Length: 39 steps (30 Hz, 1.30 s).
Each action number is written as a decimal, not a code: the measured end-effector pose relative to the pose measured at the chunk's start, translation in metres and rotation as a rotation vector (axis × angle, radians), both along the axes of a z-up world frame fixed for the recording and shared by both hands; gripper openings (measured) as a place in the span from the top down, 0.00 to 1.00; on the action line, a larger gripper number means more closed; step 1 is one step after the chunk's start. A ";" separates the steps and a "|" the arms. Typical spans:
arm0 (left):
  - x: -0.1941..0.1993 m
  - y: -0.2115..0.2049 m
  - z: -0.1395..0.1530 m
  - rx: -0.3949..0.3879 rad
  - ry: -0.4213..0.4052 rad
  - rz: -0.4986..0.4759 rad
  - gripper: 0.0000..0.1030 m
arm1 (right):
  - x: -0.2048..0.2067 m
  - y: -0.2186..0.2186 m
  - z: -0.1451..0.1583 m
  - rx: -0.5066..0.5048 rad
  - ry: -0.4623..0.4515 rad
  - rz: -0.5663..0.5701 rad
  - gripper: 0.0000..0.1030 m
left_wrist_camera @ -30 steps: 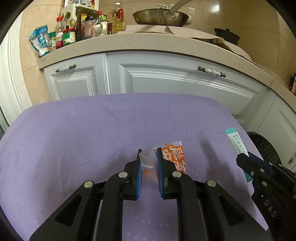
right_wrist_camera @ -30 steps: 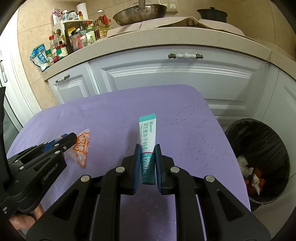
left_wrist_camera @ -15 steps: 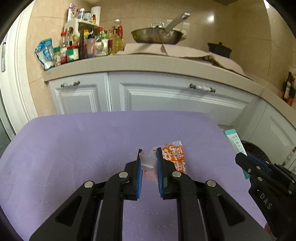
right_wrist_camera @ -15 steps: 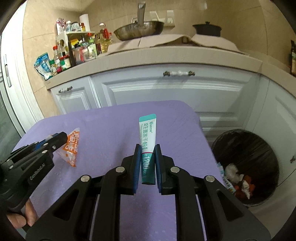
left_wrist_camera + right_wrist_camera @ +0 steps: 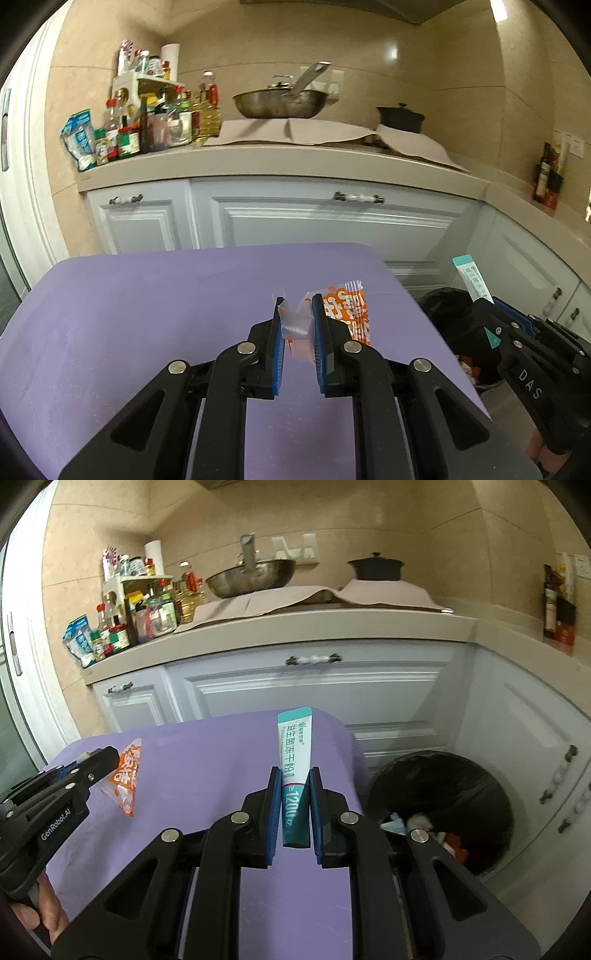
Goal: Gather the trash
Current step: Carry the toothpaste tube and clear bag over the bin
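Note:
My left gripper (image 5: 295,306) is shut on an orange and white snack wrapper (image 5: 347,314) and holds it above the purple table (image 5: 147,314). The wrapper also shows in the right wrist view (image 5: 127,779), hanging from the left gripper (image 5: 107,757). My right gripper (image 5: 294,775) is shut on a teal and white sachet (image 5: 294,749), lifted above the table's right part. The sachet (image 5: 472,277) and right gripper (image 5: 491,306) show at the right in the left wrist view. A black-lined trash bin (image 5: 443,805) with rubbish stands on the floor right of the table.
White cabinets (image 5: 314,686) stand behind the table under a beige counter (image 5: 295,627) with bottles, a wok and a black pot. The bin (image 5: 450,314) sits below the table's right edge.
Both grippers have risen with their items; the table looks lower and farther. The right gripper has shifted toward the bin, which shows more fully.

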<state>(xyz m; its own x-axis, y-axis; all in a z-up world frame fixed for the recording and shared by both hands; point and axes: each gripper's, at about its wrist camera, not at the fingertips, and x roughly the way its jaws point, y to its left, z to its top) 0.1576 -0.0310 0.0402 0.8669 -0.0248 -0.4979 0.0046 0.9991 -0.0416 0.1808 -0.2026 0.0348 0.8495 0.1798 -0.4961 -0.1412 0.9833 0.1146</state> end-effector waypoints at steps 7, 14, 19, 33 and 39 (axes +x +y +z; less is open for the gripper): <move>-0.005 -0.037 0.002 0.016 -0.011 -0.062 0.86 | -0.014 -0.043 0.001 0.013 -0.010 -0.070 0.86; -0.005 -0.076 0.005 0.033 -0.026 -0.129 0.86 | -0.025 -0.087 -0.002 0.020 -0.011 -0.143 0.86; -0.001 -0.102 0.003 0.041 -0.025 -0.174 0.86 | -0.031 -0.116 -0.008 0.016 -0.006 -0.190 0.86; 0.014 -0.162 -0.002 0.076 -0.038 -0.282 0.86 | -0.027 -0.168 -0.014 0.018 -0.009 -0.290 0.86; 0.027 -0.180 -0.006 0.087 -0.038 -0.309 0.86 | -0.020 -0.180 -0.016 0.015 -0.013 -0.306 0.86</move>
